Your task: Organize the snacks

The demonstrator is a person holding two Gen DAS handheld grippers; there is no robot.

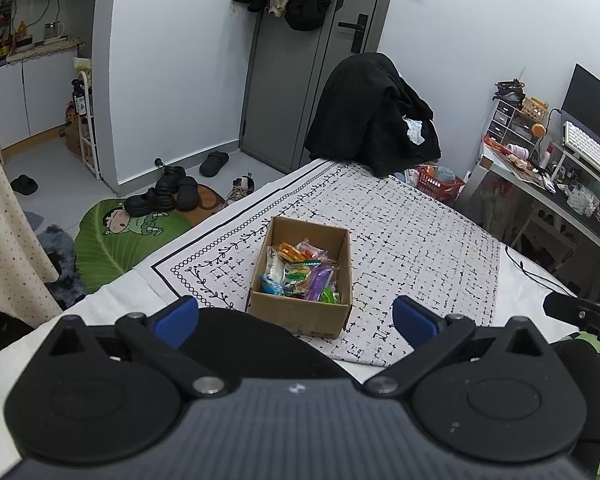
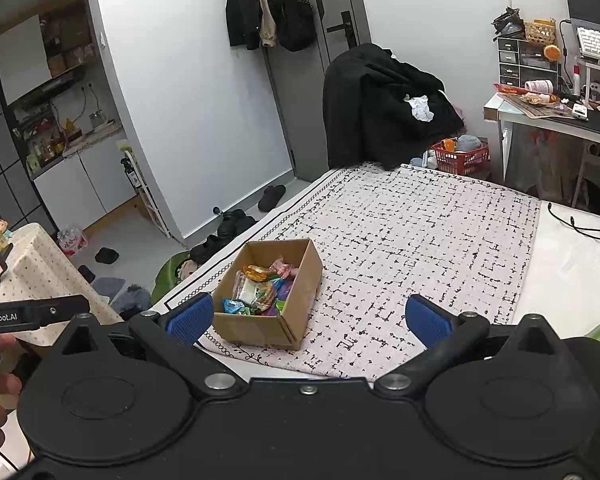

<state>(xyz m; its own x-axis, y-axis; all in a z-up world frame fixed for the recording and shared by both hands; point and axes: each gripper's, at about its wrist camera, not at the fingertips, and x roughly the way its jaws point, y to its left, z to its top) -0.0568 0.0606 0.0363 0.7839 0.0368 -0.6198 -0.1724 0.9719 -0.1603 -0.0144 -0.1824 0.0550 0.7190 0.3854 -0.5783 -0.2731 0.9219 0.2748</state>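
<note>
A cardboard box of wrapped snacks sits at frame center, straight ahead of the wide-open, empty left gripper, while the open, empty right gripper has it lower left.

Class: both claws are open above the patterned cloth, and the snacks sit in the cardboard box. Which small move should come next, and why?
Probably lower the left claw into the cardboard box toward a snack packet: both claws are open and empty, and the box lies straight ahead of it, nearer than to the right claw.
</note>
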